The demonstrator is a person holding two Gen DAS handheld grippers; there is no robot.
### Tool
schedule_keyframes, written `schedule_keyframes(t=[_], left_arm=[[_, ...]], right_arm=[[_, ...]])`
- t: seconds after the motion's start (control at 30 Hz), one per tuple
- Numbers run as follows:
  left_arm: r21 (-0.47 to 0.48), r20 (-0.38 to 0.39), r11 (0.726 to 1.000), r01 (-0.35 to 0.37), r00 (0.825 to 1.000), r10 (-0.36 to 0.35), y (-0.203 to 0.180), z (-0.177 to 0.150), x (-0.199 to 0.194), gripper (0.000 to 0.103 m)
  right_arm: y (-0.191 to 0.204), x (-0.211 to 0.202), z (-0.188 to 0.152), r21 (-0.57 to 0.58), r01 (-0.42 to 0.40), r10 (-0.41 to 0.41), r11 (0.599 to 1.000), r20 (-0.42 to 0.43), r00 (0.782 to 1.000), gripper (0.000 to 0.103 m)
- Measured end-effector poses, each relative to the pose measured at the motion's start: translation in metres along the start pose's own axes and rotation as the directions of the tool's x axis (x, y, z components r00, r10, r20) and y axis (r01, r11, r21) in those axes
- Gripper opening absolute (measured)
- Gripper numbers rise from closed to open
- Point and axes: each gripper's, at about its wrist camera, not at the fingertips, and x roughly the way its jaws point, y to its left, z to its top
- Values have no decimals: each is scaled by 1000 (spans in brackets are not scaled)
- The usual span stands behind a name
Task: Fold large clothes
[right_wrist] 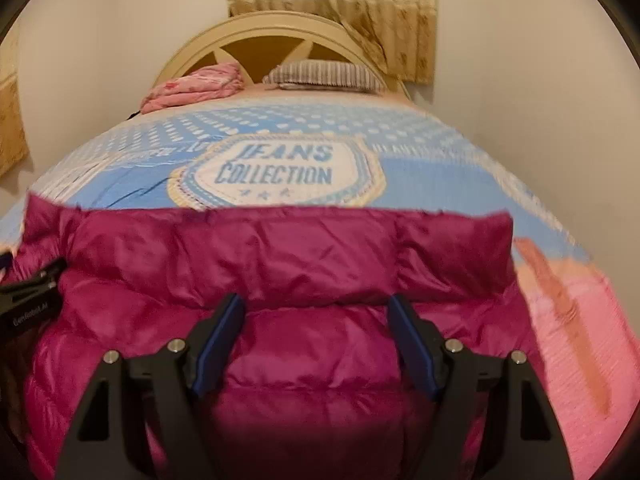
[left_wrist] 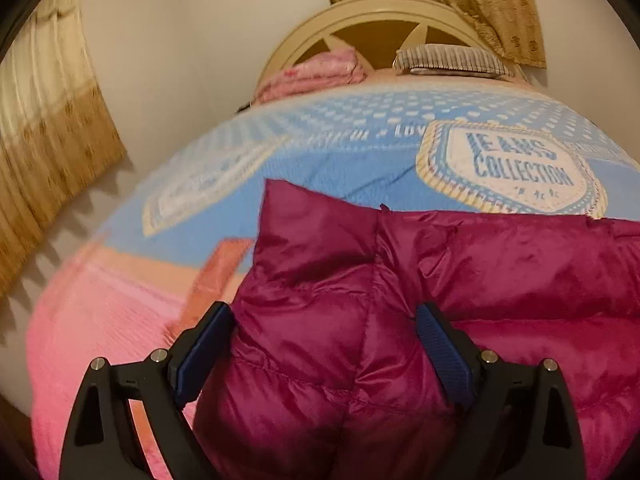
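Across the lower half of both views, the puffy magenta quilted down jacket [right_wrist: 280, 248] lies on the blue and pink printed bedspread [right_wrist: 460, 168]. Both the left gripper [left_wrist: 324, 332] and right gripper [right_wrist: 318, 320] stand open over it, holding nothing. I would pinch each outer edge firmly before folding.

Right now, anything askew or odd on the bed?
Nothing damaged or spilled. The magenta quilted puffer jacket lies puffy and creased on the blue and pink printed bedspread. The pink folded cloth by the headboard looks loosely bunched.
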Motion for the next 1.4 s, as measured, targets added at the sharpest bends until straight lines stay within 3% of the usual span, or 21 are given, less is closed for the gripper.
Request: schedule_keyframes(t=[0.9,1.4], left_arm=[[93,-91,995,-40,995,48,-20,-4,28,101],[112,-100,992,-57,993,69,-23,-4,31,102]], right_arm=[[3,29,-9,10,16,-15,1000,-124,992,80],[6,36,-10,-16,41,-43,999,-168,985,81]])
